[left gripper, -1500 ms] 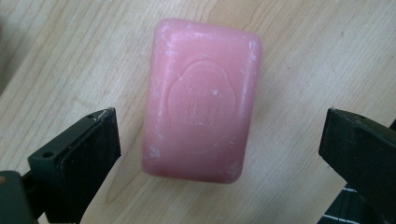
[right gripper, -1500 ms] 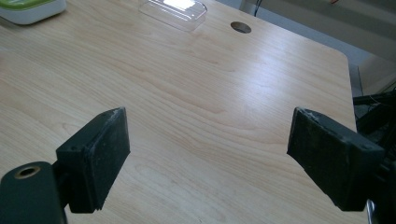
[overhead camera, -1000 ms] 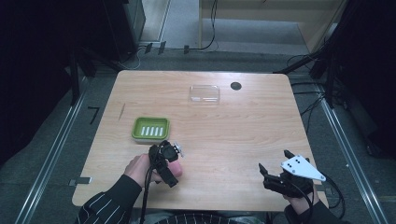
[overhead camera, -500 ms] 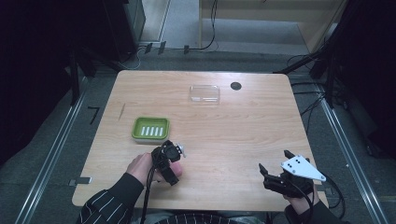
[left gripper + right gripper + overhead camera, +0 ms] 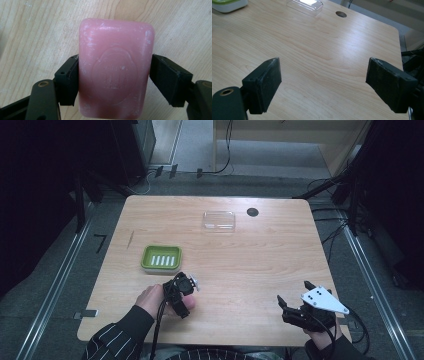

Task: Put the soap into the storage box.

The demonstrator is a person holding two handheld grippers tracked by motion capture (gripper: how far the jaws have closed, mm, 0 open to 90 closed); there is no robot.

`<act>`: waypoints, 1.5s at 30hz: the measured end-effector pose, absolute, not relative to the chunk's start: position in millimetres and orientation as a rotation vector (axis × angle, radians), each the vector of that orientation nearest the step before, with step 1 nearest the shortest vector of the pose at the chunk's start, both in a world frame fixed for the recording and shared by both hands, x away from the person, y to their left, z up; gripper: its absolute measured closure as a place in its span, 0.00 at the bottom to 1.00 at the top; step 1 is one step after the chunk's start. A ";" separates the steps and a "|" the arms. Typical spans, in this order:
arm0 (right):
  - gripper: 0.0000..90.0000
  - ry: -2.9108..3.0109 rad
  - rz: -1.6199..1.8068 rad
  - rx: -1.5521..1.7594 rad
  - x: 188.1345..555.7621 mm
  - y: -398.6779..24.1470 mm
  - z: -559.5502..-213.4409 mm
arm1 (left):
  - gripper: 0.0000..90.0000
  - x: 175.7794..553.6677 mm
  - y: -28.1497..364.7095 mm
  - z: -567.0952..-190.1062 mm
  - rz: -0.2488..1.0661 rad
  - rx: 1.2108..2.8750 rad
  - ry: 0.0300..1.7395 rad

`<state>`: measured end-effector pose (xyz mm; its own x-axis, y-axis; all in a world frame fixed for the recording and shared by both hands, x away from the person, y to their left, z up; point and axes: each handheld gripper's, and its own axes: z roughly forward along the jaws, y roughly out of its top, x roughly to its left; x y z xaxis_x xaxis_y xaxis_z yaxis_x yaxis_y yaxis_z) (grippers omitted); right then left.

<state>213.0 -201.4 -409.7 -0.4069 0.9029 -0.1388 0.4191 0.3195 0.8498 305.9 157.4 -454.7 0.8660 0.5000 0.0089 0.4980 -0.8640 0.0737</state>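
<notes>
Here the left gripper (image 5: 113, 75), jaws just closing, clamps both pads on a pink soap bar (image 5: 115, 67) lying on the wooden table (image 5: 260, 260) near its front edge. Just beyond stands a green dish (image 5: 161, 257); a clear lid (image 5: 219, 220) and a cable hole (image 5: 252, 212) sit well back. The right gripper (image 5: 324, 82) hangs wide over bare wood. The person's hand hides the soap in the high view. Dark floor and cables surround the table.
</notes>
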 end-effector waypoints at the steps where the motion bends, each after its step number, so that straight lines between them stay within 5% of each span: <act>1: 0.15 1.967 1.001 1.163 213.0 -201.4 -409.7 | 0.32 305.7 157.4 -455.3 0.046 2.963 0.794; 18: 0.15 1.966 1.000 1.163 212.9 -201.5 -409.7 | 0.42 306.1 155.3 -454.0 0.080 2.988 0.731; 45: 0.15 1.968 1.001 1.162 212.6 -201.6 -409.7 | 0.43 303.5 161.8 -448.7 0.061 3.004 0.687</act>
<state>212.6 -201.6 -409.7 -0.4082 0.9022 -0.1394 0.4187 0.3207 0.8496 303.5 161.8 -448.7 0.9000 0.4352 0.0254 0.4328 -0.8990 0.0664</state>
